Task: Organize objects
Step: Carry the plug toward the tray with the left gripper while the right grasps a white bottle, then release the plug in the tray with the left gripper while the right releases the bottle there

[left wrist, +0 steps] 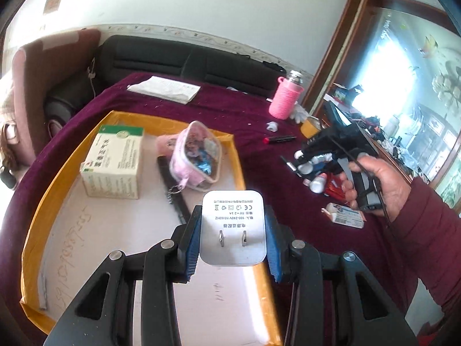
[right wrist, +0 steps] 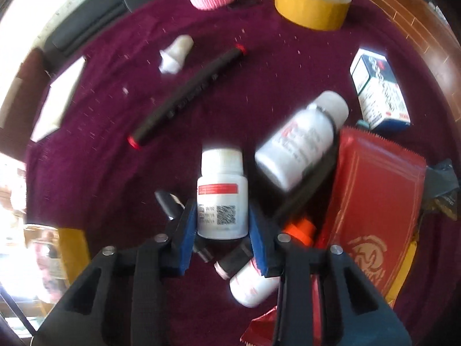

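L gripper (left wrist: 233,230) clamps the flat-sided white plastic wall charger (left wrist: 233,225) over the yellow-rimmed tray (left wrist: 54,190), R gripper (right wrist: 223,219) pinches a small white plastic pill bottle (right wrist: 222,199) amid clutter w/ blue pads at mid-body: light, rigid, prob. slick.

A: where was everything lol?
B: white-and-green cardboard box (left wrist: 113,163) sat in the shallow yellow-rimmed tray (left wrist: 59,173), clear pink zip pouch (left wrist: 197,152) just right of it. Pink knitted-sleeve bottle (left wrist: 285,96) stood behind, on the maroon velvet tablecloth (left wrist: 230,106).
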The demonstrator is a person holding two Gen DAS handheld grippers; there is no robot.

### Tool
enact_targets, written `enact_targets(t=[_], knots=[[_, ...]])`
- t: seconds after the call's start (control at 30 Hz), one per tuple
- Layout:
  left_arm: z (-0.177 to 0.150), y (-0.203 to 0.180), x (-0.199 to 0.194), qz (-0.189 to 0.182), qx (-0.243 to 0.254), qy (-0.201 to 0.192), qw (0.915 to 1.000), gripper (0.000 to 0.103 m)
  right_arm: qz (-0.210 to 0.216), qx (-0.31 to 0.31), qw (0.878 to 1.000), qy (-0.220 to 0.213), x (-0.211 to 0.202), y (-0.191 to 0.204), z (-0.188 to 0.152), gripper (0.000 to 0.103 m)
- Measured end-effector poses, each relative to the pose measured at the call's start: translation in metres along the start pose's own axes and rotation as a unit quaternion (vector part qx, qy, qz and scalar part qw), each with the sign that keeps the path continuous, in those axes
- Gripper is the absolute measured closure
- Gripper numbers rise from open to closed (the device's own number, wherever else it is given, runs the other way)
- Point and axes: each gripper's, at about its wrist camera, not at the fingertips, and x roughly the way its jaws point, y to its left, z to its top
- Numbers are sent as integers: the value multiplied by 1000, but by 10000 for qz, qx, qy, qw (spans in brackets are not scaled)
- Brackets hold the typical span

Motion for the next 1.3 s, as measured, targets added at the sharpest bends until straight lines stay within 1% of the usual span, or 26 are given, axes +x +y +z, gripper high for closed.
enact_targets(t=[0.07, 0.13, 0.23, 0.3, 0.37, 0.4, 0.47, 0.53, 0.63, 0.7, 0.77, 0.83, 0.93, 0.97, 1.0, 1.03, 1.07, 1.1, 1.13, 1.17, 1.27, 1.3], knots=[[-1, 8, -1, 41, -90, 3, 10000, 69, -119, -99, 9998, -154, -2, 1, -5, 72], [-1, 13, -3, 91, -167, 2, 9998, 69, -36, -115, 9997, -190, -6, -3, -11, 72], [0, 23, -8, 193, -276, -27, 9994, 69, 247, -166, 9991, -296, -23, -8, -22, 72], [2, 30, -11, 250, -378, -16, 9990, 69, 456, -346, 9976, -394, -40, -5, -35, 72], [5, 36, -11, 377, -477, 49, 9981, 69, 793, -595, 9943, -399, -57, 6, -51, 71], [6, 38, -10, 419, -494, 98, 9978, 69, 1027, -779, 9910, -363, -66, 16, -63, 71], [6, 43, -2, 461, -608, 278, 9967, 69, 1366, -1072, 9845, -231, -75, 33, -81, 71], [3, 46, 8, 520, -744, 502, 9946, 69, 1746, -1436, 9741, -29, -80, 59, -104, 71], [-2, 53, 21, 649, -831, 740, 9917, 69, 2067, -1955, 9585, 189, -79, 101, -135, 71], [-3, 60, 32, 731, -839, 890, 9898, 69, 2062, -2266, 9516, 248, -73, 124, -151, 71], [-3, 71, 44, 772, -986, 1023, 9868, 69, 2009, -2476, 9473, 324, -65, 143, -166, 71], [-2, 80, 49, 722, -1184, 1089, 9843, 69, 2005, -2581, 9441, 434, -55, 156, -175, 71], [2, 80, 47, 856, -1141, 972, 9850, 69, 1703, -2724, 9459, 446, -41, 170, -183, 71], [1, 81, 48, 915, -1177, 998, 9838, 67, 1617, -2737, 9471, 439, -38, 173, -184, 71], [0, 83, 48, 883, -1242, 1018, 9831, 66, 1568, -2709, 9489, 393, -35, 173, -183, 71], [-2, 85, 48, 830, -1321, 1019, 9825, 64, 1426, -2723, 9511, 307, -34, 174, -181, 71], [-3, 88, 45, 780, -1445, 963, 9817, 57, 1292, -2740, 9528, 210, -34, 174, -180, 71], [-2, 90, 43, 791, -1552, 897, 9806, 47, 1234, -2758, 9531, 143, -34, 174, -180, 71], [-4, 93, 39, 838, -1681, 786, 9791, 44, 1235, -2756, 9532, 135, -34, 173, -180, 71], [-3, 95, 36, 865, -1748, 703, 9783, 41, 1238, -2748, 9534, 134, -34, 173, -180, 71], [-2, 94, 32, 908, -1732, 564, 9791, 41, 1257, -2680, 9552, 44, -39, 171, -181, 67], [-1, 92, 31, 904, -1695, 525, 9800, 41, 1278, -2685, 9548, -35, -43, 169, -182, 63]])
